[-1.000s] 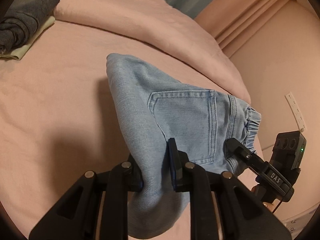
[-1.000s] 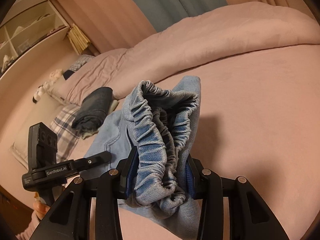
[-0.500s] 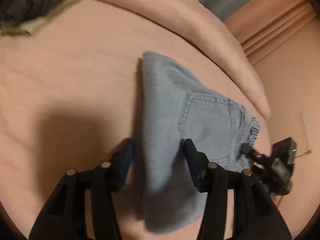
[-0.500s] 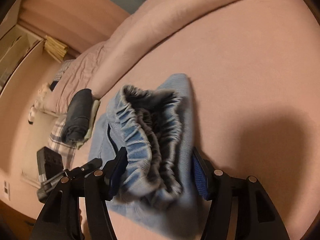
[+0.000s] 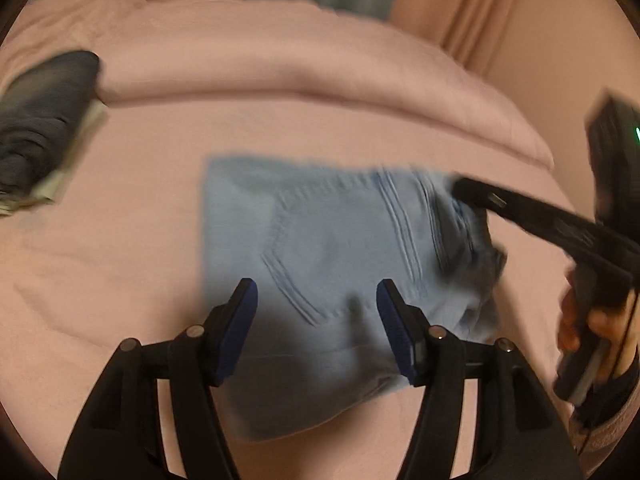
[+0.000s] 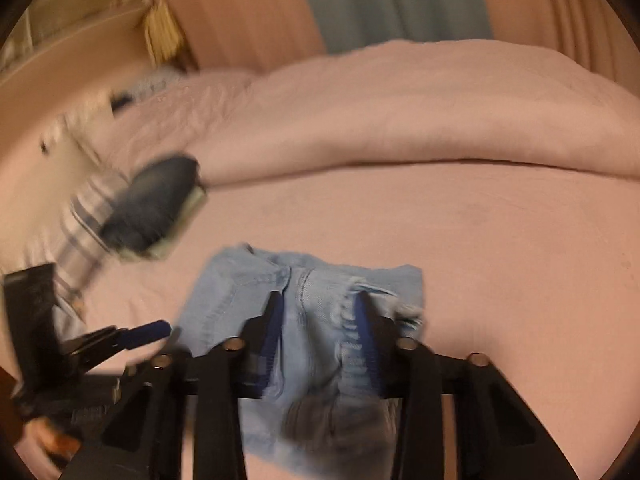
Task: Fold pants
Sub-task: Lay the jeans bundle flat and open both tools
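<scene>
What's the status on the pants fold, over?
Left gripper open, jaws just widened above folded light-blue denim pants. Right gripper jaws just closing in, denim between, grip unclear. Pants on pink bedsheet, nothing blocking.

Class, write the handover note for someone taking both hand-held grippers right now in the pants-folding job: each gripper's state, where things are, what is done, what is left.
Left hand-held gripper: open, jaws just widened, hovering over the near edge of the folded light-blue jeans, nothing pinched.
Right hand-held gripper: jaws just narrowed, elastic waistband between them; blur hides whether the pads press it.
Jeans lie on the pink bedsheet, back pocket up. Darker folded pants sit far left.
Done: jeans folded into a compact packet and laid down.
Left: free the waistband end, tidy the edges, probably move the packet to the stack.
</scene>
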Motion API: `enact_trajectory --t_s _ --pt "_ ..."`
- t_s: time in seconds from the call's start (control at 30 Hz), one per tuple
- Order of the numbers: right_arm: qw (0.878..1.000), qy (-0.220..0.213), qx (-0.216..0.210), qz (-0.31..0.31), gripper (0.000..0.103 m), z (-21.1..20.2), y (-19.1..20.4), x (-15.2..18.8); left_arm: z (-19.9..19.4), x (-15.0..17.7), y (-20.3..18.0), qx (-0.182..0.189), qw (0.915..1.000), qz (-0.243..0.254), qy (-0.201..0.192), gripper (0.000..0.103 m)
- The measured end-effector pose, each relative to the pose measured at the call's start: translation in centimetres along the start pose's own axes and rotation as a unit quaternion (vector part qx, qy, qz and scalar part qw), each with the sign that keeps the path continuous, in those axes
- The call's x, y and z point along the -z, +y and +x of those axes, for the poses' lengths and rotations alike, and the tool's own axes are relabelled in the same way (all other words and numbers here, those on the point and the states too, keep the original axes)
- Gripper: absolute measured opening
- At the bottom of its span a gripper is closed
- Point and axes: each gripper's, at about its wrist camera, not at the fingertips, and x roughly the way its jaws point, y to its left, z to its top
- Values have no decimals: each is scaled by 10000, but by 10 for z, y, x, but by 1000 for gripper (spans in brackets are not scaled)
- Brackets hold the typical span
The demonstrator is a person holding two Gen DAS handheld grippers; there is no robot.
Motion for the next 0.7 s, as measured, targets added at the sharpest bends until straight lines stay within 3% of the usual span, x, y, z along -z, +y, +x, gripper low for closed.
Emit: enact_trajectory --t_s 0.07,0.1,0.27,0.33,0.4,0.5,0.6,0.7 --pt "9983 435 374 -61 34 28 -5 7 24 6 3 -97 9995 94 290 61" --pt "9978 558 369 5 34 35 -10 12 24 8 3 -96 9997 188 145 62" --pt "9988 329 313 -165 32 10 -6 14 5 4 16 37 9999 -53 92 61" --pt "9995 34 191 -229 32 -14 0 17 -15 10 17 -93 9997 -60 -220 64" --pt "9991 -26 181 -385 32 -26 5 28 -17 19 15 -220 9995 9 -214 67" --pt "9950 325 585 -736 32 -15 14 63 -1 39 12 -373 9992 101 -57 69" --pt "9851 -34 1116 -1308 32 -10 26 91 -2 39 7 -526 9985 95 -125 74" --pt "9832 8 1243 -1336 37 -9 30 86 -5 37 6 -653 9977 -146 -37 75"
